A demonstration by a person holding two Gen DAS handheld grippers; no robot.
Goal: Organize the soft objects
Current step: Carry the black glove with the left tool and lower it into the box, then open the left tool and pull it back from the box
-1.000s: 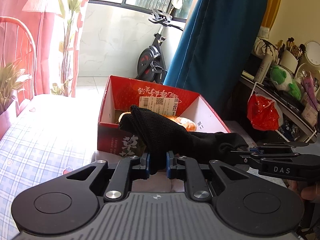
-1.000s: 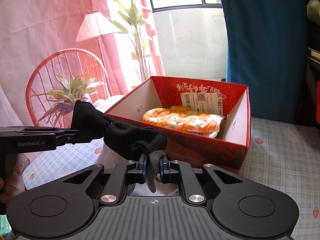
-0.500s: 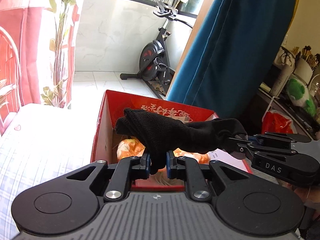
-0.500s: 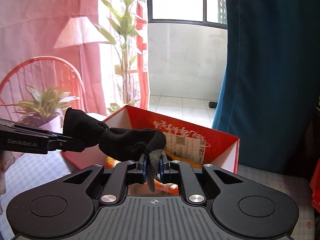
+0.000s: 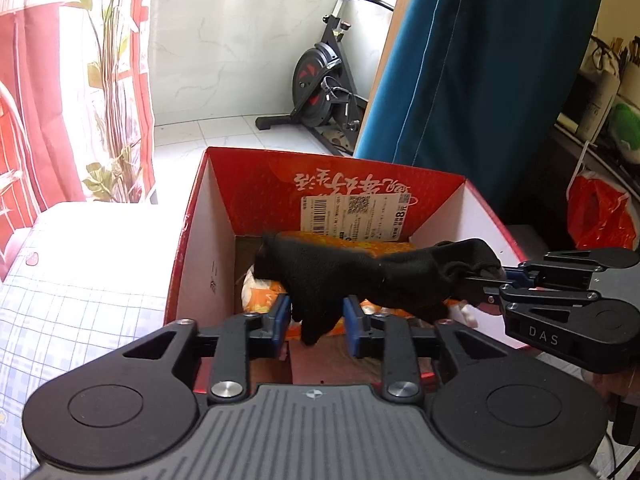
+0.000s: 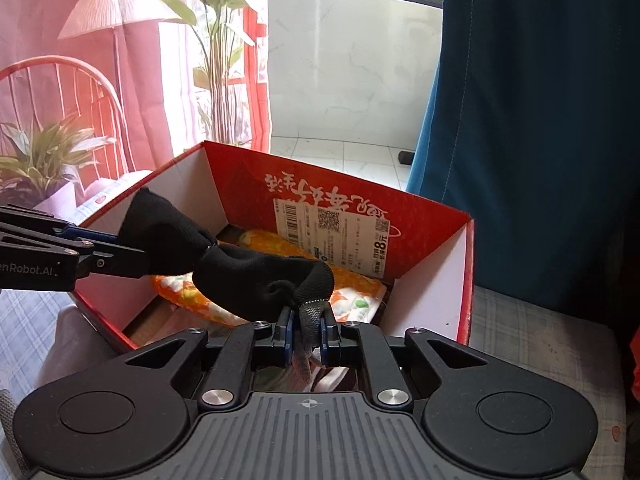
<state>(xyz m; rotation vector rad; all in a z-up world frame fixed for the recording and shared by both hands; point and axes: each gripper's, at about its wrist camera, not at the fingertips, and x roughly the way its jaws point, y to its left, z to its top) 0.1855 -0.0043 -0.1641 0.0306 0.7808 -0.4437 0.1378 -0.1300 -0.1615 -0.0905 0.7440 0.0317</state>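
Black glove (image 5: 360,276) strung sideways over the red box (image 5: 192,248), above the orange cloth (image 6: 352,284). Left tongs (image 5: 316,316) just been opening, pads clear of the fabric between them. Right tongs (image 6: 306,330) clamped on the cuff, sole grip now.

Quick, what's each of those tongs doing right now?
Left tongs: just opening, black cloth hanging loose between them.
Right tongs: shut on the cloth's other end.

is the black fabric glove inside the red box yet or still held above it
Still held above the red cardboard box. The black fabric glove hangs over it, pinched by the right gripper.
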